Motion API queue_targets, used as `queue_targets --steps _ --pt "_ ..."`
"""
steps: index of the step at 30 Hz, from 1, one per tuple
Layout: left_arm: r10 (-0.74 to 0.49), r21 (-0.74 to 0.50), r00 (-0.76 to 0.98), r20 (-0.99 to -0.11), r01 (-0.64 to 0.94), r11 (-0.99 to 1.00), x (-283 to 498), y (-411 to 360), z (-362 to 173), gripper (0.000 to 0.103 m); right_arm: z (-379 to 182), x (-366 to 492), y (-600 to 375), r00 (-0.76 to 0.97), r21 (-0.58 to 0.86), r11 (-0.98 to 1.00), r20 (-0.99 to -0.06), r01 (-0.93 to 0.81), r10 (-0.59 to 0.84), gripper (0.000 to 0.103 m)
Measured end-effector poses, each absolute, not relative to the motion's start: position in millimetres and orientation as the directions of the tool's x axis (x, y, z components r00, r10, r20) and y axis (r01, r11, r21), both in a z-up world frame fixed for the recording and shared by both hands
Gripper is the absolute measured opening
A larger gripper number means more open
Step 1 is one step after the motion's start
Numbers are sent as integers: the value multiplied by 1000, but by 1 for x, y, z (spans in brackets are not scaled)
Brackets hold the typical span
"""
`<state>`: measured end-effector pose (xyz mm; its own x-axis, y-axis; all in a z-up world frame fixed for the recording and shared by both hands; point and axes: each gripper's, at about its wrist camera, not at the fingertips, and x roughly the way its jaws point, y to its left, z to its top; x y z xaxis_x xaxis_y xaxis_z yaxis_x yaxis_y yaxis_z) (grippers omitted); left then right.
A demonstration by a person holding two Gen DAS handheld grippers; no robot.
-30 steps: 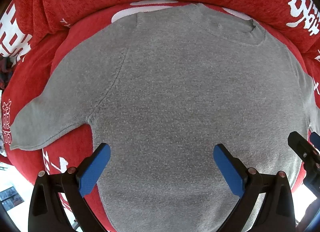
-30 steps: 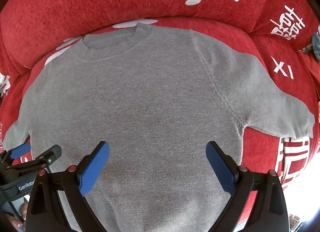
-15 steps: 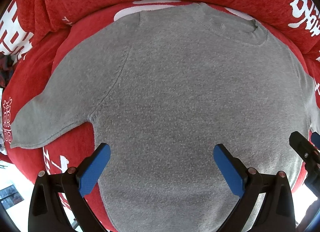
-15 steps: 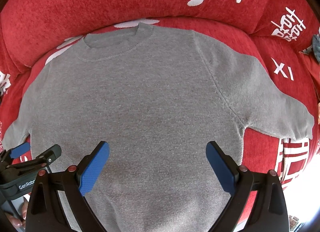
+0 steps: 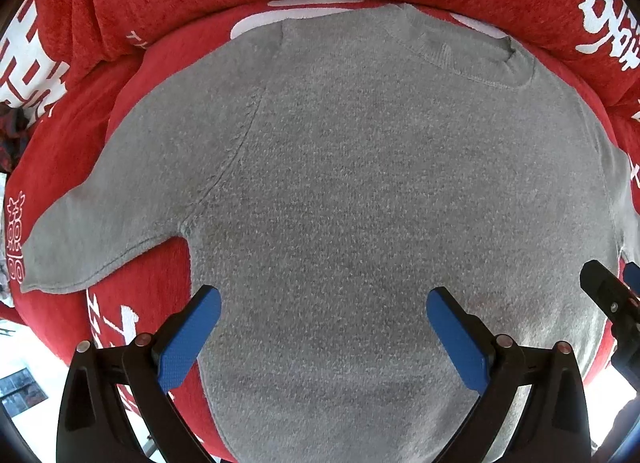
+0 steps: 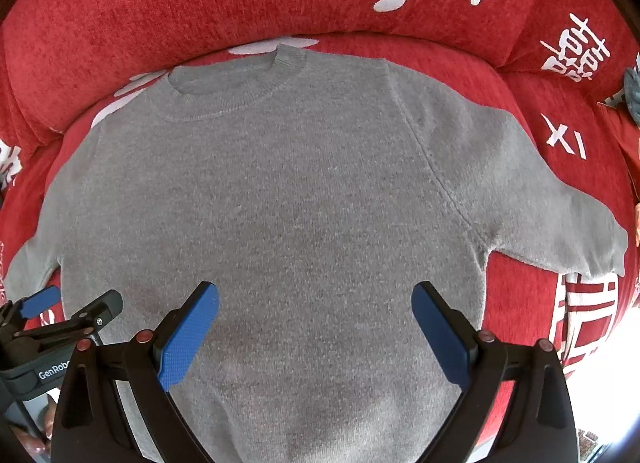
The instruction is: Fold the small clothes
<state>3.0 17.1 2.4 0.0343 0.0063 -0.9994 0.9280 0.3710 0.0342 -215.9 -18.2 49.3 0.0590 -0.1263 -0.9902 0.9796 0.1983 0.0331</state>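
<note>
A grey knit sweater [image 5: 360, 191] lies flat, front up, on a red sofa seat, collar [image 5: 468, 51] toward the backrest and both sleeves spread out. It also shows in the right wrist view [image 6: 280, 203]. My left gripper [image 5: 324, 303] is open and empty, hovering over the lower left part of the body, near the left sleeve [image 5: 100, 223]. My right gripper [image 6: 316, 299] is open and empty over the lower right part, near the right sleeve [image 6: 540, 203]. Each gripper shows at the edge of the other's view: the right gripper [image 5: 612, 295] and the left gripper [image 6: 72, 307].
The red sofa seat [image 6: 520, 287] with white characters lies under the sweater. Its backrest cushion [image 6: 200, 3] rises behind the collar. The seat's front edge and bright floor show at the lower corners [image 5: 24, 367].
Both grippers have crept slightly forward over the sweater, which looks a little larger. The sweater has not moved and both grippers stay open.
</note>
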Motion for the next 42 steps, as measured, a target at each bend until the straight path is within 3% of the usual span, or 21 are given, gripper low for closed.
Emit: queue_targets --steps 42 --pt "58 34 13 -998 929 369 12 17 1 103 48 -207 -16 50 22 211 -991 977 -128 98"
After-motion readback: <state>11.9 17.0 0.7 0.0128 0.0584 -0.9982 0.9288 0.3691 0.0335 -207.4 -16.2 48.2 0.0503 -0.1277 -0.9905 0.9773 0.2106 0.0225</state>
